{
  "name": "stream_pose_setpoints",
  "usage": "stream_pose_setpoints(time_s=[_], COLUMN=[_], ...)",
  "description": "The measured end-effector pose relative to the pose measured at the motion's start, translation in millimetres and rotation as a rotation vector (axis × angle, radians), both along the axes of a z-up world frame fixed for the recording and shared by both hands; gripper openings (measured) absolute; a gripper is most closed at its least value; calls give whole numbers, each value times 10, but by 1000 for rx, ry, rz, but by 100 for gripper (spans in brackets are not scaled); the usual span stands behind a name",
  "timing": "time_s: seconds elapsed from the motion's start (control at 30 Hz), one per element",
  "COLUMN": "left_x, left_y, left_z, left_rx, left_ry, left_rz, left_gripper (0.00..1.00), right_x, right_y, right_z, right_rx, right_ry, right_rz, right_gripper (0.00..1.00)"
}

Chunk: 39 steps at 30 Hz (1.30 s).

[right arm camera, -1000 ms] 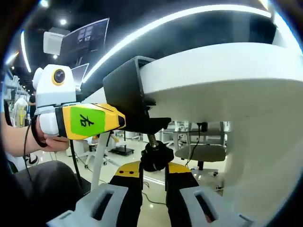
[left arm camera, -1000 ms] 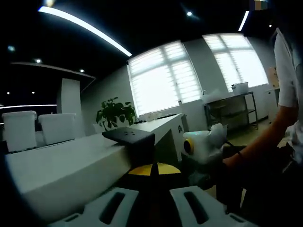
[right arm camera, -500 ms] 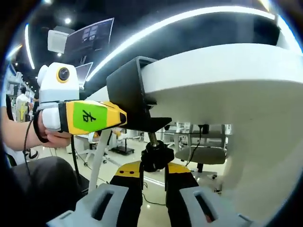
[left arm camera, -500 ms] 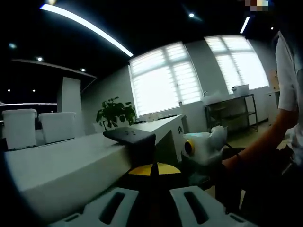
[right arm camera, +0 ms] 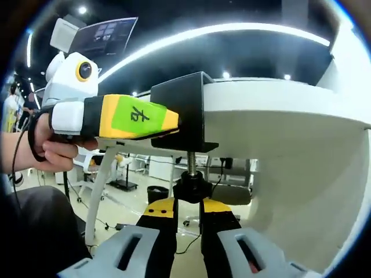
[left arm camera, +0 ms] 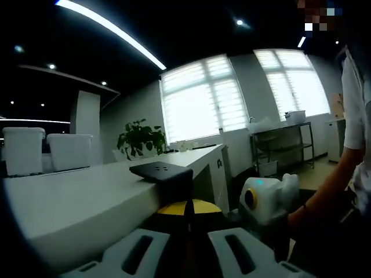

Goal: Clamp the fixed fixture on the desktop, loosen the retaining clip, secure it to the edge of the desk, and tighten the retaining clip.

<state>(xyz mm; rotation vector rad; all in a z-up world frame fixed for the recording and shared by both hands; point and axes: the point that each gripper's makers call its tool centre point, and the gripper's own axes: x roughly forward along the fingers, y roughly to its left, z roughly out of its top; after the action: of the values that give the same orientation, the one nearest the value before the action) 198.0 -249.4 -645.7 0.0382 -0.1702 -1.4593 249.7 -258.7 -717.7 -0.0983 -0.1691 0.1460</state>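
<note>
From the left claw (left arm camera: pixel 185 243) we look level along the top of the bench (left arm camera: pixel 75 202), close behind the black fixture (left arm camera: pixel 165 176), toward far windows. From the right claw (right arm camera: pixel 186 231) we look upward from under the bench edge (right arm camera: pixel 278 139), very near the fixture's knob (right arm camera: pixel 189 188). Both views share the fixture, the bench edge and the opposite claw.

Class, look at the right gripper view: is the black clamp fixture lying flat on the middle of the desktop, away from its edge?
No. The black clamp fixture hooks over the white desk edge, its screw knob hanging below between the right gripper's jaws.
</note>
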Motion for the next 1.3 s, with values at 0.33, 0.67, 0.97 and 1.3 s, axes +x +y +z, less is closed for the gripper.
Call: stream_pose_setpoints(time_s=[0.33, 0.67, 0.97, 1.3], left_x=[-4, -18, -18, -25], left_y=[17, 20, 17, 36], left_z=[108, 201, 201, 230], left_rx=[-44, -61, -52, -64], left_ry=[46, 32, 26, 28], left_rz=[3, 21, 30, 29], left_gripper=[3, 3, 3, 3], right_x=[-168, -569, -419, -11], right_y=[-39, 115, 24, -40], right_z=[-71, 54, 143, 44], right_rx=[12, -52, -56, -80], right_ry=[2, -32, -43, -18], right_rz=[-126, -304, -347, -326], right_gripper=[29, 37, 37, 36])
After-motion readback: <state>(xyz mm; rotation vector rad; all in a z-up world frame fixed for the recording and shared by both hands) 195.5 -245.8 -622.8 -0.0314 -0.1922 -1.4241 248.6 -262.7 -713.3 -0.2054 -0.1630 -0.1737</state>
